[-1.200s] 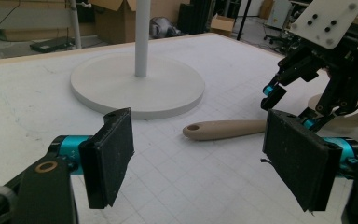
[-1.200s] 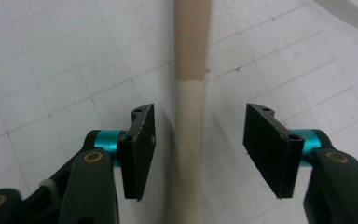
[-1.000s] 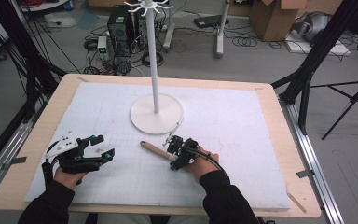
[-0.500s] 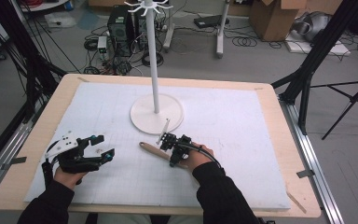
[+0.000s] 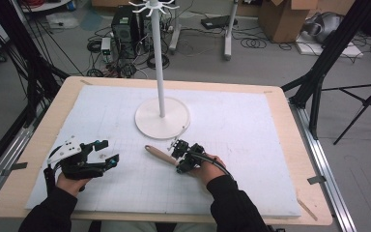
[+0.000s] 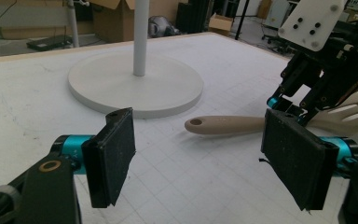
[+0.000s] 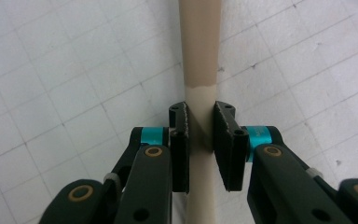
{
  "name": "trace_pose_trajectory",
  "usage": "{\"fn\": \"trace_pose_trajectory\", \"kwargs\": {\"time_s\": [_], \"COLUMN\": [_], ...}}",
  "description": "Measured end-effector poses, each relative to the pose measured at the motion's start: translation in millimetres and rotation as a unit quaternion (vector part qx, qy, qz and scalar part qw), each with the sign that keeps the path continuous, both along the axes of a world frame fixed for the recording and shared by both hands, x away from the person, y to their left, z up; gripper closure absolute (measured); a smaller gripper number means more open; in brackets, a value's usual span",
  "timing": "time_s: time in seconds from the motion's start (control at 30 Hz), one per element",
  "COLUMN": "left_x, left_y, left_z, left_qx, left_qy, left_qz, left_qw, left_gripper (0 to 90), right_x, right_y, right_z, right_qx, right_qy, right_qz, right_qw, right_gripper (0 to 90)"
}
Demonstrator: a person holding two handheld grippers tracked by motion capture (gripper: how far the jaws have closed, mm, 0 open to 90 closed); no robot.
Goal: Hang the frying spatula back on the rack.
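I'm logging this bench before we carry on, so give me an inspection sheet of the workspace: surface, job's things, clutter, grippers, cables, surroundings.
Surface: white gridded mat on a wooden table; faint marks, otherwise clean.
Job's things: beige slotted spatula lying flat on the mat, handle end with hole toward the stand; white stand, round base and tall pole, upright at mid-table.
Clutter: nothing seen on the mat.
Grippers: right gripper shut on the spatula's neck, jaws just closed; left gripper open, nothing between its pads, apart from the spatula.
Cables: a black cable trails from the right gripper over the hand; loose cables on the floor beyond the table.
Surroundings: computer tower, cardboard boxes, black tripod legs.
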State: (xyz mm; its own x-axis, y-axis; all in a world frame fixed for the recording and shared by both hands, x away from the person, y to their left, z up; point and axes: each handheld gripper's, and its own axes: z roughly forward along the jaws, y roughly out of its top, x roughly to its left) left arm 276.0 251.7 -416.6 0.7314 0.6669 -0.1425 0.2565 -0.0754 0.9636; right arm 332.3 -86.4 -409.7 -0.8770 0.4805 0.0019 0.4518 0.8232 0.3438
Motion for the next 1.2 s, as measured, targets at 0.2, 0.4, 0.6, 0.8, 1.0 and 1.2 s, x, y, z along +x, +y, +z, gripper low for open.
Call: {"fn": "trace_pose_trajectory", "kwargs": {"time_s": [0.2, 0.4, 0.6, 0.8, 1.0, 1.2], "left_x": [0.7, 0.0, -0.2, -0.9, -1.3, -1.6], "left_y": [0.9, 0.0, -0.5, -0.9, -2.1, -2.9], "left_z": [-0.4, -0.1, -0.2, 0.6, 0.6, 1.0], "left_qx": [0.000, -0.002, -0.002, -0.007, -0.008, -0.007], "left_qy": [0.002, 0.000, 0.001, 0.001, 0.001, -0.001], "left_qz": [0.000, 0.000, -0.001, -0.003, -0.003, -0.004], "left_qw": [1.0000, 1.0000, 1.0000, 1.0000, 1.0000, 1.0000], "left_gripper": [26.5, 26.6, 26.8, 26.8, 26.9, 26.9], "right_x": [-1.3, -6.2, -13.5, -17.7, -22.2, -27.5], "right_y": [-14.1, -28.7, -47.2, -62.2, -71.0, -77.5], "right_z": [2.8, 14.2, 27.3, 36.9, 47.0, 58.4], "right_qx": [0.050, 0.106, 0.168, 0.210, 0.254, 0.288], "right_qy": [0.002, -0.008, -0.028, -0.047, -0.068, -0.091], "right_qz": [-0.022, -0.031, -0.050, -0.059, -0.054, -0.046], "right_qw": [0.9985, 0.9939, 0.9842, 0.9748, 0.9633, 0.9522], "right_gripper": [77.7, 77.8, 77.8, 77.7, 77.7, 77.7]}}
